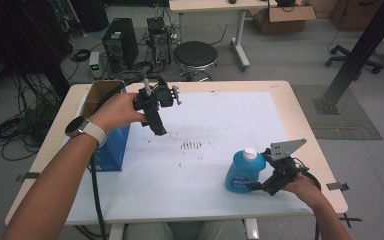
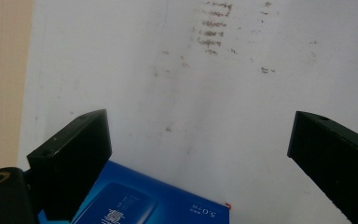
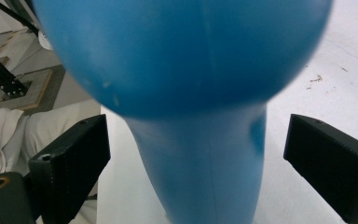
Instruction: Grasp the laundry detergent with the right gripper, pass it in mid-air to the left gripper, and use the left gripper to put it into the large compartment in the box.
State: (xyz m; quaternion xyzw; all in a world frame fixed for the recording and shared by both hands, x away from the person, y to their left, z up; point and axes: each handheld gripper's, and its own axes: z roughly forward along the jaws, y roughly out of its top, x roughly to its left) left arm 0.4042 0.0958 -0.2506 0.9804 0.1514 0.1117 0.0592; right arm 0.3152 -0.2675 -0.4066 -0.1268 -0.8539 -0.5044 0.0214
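1. The blue plastic bottle (image 1: 244, 171) stands upright on the white sheet at the near right of the bench (image 1: 300, 107); it has a white cap, a rounded body and a printed label low on its front.
2. The right claw (image 1: 258, 186) sits at the bottle's base, jaws wide on either side without touching it.
3. The left claw (image 1: 158, 129) hangs wide and empty above the sheet, beside the blue carton (image 1: 111, 145).

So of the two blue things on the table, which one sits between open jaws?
The blue bottle with the white cap, near the right gripper, whose jaws flank its narrow part. The blue box stands open-topped at the table's left edge.
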